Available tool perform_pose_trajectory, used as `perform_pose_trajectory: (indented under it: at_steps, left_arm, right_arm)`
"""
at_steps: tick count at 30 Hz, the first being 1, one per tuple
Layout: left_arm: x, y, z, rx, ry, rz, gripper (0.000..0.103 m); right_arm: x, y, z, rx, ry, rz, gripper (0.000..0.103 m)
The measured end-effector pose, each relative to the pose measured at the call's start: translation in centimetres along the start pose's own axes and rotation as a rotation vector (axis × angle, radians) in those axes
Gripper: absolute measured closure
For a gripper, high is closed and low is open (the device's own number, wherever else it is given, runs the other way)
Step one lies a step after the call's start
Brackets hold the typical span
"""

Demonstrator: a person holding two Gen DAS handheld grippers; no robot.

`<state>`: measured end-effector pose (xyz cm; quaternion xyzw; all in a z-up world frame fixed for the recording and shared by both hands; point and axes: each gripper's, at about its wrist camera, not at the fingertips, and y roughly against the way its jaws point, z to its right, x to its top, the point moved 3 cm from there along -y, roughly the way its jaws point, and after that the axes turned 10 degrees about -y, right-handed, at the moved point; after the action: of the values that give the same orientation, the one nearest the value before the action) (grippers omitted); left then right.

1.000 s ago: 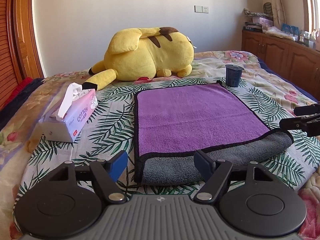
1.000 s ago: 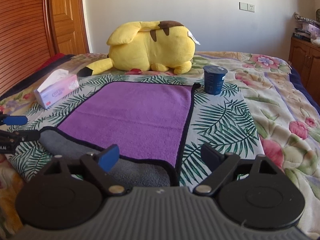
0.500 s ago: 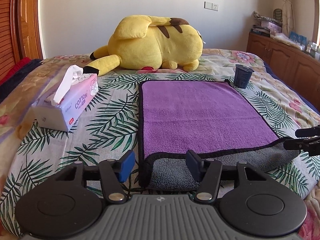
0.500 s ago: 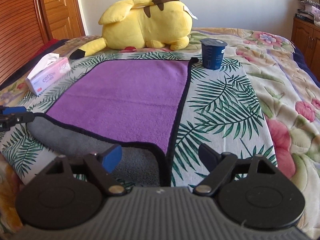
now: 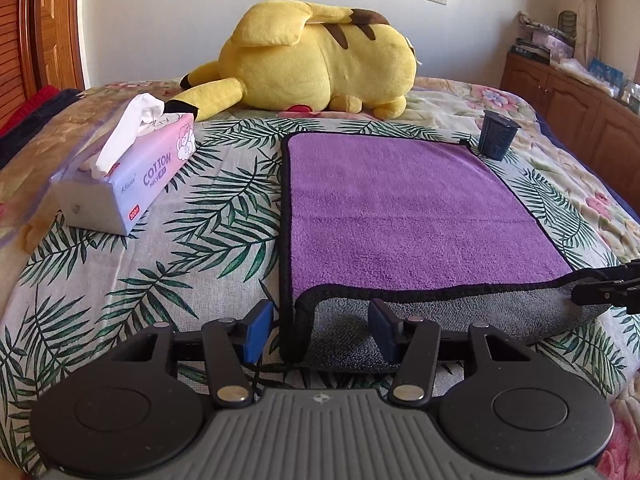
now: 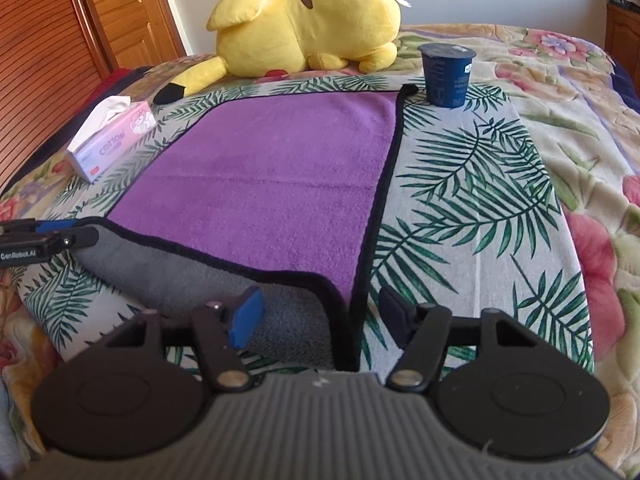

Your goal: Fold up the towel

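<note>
Towel [image 5: 408, 208] near edge rolled back, grey showing; we straddle each near corner, left gripper [image 5: 322, 330] and right gripper [image 6: 326, 314] parted, gripping nothing.

Left gripper [image 5: 322, 330]: low at the near edge of the scene, pointing toward the far side. Jaws parted, level with each other; blue-padded finger on the left, dark finger on the right, a wide gap between them. Black linkage arms and round housings fill the near foreground of its own view. Also seen side-on at the left edge of the right wrist view [image 6: 60, 236].

Right gripper [image 6: 322, 316]: low at the near edge, pointing far and slightly left. Jaws parted wide; blue-padded finger on the left, dark finger on the right. Seen side-on at the right edge of the left wrist view [image 5: 612, 286].
</note>
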<state>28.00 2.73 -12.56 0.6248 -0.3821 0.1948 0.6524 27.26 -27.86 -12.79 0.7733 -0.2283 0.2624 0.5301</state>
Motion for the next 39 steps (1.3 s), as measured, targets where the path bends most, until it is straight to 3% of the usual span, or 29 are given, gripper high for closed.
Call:
perform_pose_trajectory:
  at_steps: [11, 14, 18, 23, 25, 39]
  left_arm:
    - [-0.3, 0.0, 0.8, -0.012, -0.039, 0.003, 0.09]
    - [-0.3, 0.0, 0.9, -0.015, -0.04, 0.007, 0.097]
    - [-0.4, -0.1, 1.0, -0.012, -0.051, 0.006, 0.097]
    - [-0.6, -0.2, 1.1, -0.017, -0.054, 0.002, 0.101]
    - [-0.6, -0.2, 1.1, -0.018, -0.057, 0.005, 0.103]
    - [-0.3, 0.3, 1.1, -0.028, -0.058, 0.019, 0.103]
  right_arm:
    - [0.0, 0.2, -0.3, 0.003, 0.031, -0.01, 0.054]
    - [0.1, 0.4, -0.7, 0.003, 0.054, -0.007, 0.063]
    - [0.2, 0.6, -0.9, -0.017, 0.081, -0.002, 0.079]
    - [0.2, 0.6, -0.7, -0.014, 0.083, -0.005, 0.084]
    - [0.1, 0.6, -0.8, -0.01, 0.089, -0.006, 0.094]
    - [0.2, 0.9, -1.0, 0.004, 0.101, 0.012, 0.098]
